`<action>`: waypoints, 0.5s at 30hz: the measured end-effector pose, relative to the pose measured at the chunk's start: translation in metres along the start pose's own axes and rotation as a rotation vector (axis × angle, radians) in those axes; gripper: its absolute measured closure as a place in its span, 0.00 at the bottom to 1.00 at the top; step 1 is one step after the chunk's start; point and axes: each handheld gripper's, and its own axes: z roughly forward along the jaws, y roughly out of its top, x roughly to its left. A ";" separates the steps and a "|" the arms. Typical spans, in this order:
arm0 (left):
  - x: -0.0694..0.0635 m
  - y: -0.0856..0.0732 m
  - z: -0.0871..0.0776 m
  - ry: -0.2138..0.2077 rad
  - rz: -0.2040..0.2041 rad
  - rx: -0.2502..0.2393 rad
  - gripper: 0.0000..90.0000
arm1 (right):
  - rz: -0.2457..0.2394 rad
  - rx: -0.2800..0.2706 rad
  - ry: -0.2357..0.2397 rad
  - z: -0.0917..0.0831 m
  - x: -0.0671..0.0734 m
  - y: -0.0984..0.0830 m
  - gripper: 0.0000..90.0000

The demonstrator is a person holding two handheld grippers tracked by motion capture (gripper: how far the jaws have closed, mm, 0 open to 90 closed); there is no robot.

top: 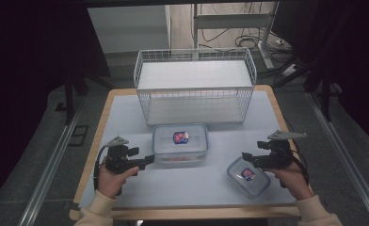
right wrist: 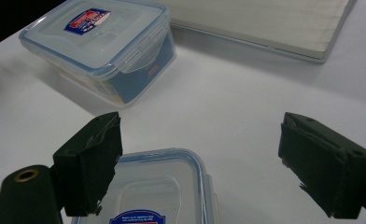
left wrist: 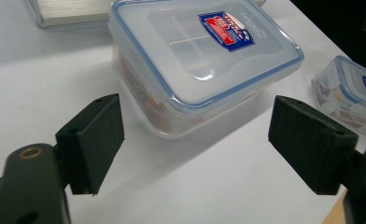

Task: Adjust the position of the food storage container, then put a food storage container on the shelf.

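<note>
A large clear lidded container [top: 180,143] with a red-and-blue label stands mid-table, something reddish inside it. My left gripper [top: 149,159] is just left of it, open; in the left gripper view the jaws stand wide apart [left wrist: 195,135] with only bare table between them and the container [left wrist: 204,56] a little beyond. A smaller container of the same kind [top: 248,176] lies at the front right. My right gripper [top: 245,157] hovers at its far edge, open [right wrist: 200,154], the small lid [right wrist: 158,186] below and between the jaws, untouched.
A white wire basket [top: 195,106] with a pale floor stands at the back of the table, right behind the large container. The white mat ends at a wooden table edge [top: 91,155]. Dark floor, rails and cables surround the table.
</note>
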 end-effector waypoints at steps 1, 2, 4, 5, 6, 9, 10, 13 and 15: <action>0.000 0.000 0.000 0.003 -0.001 0.000 0.20 | 0.000 0.000 0.000 0.000 0.000 0.000 0.15; 0.001 0.000 0.000 -0.001 -0.001 0.005 0.20 | 0.001 0.004 0.002 0.001 0.001 0.000 0.15; 0.003 0.001 0.000 -0.001 -0.006 0.006 0.19 | 0.003 0.007 0.001 0.001 0.001 0.000 0.15; 0.003 0.001 0.000 -0.001 -0.006 0.006 0.19 | 0.003 0.007 0.001 0.001 0.001 0.000 0.15; 0.003 0.001 0.000 -0.003 -0.008 0.009 0.19 | 0.004 0.007 0.000 0.001 0.000 0.000 0.15; 0.004 0.003 0.000 -0.004 -0.011 0.006 0.19 | 0.014 0.008 0.004 0.002 0.000 0.001 0.15; 0.004 0.003 0.000 -0.003 -0.009 0.007 0.19 | 0.021 0.004 0.007 0.001 0.001 0.001 0.15; 0.004 0.005 0.000 -0.001 -0.010 0.004 0.18 | 0.027 0.004 0.012 0.001 0.002 0.003 0.15; 0.004 0.008 0.001 -0.008 -0.020 0.002 0.17 | 0.027 0.007 0.017 0.002 0.003 0.004 0.15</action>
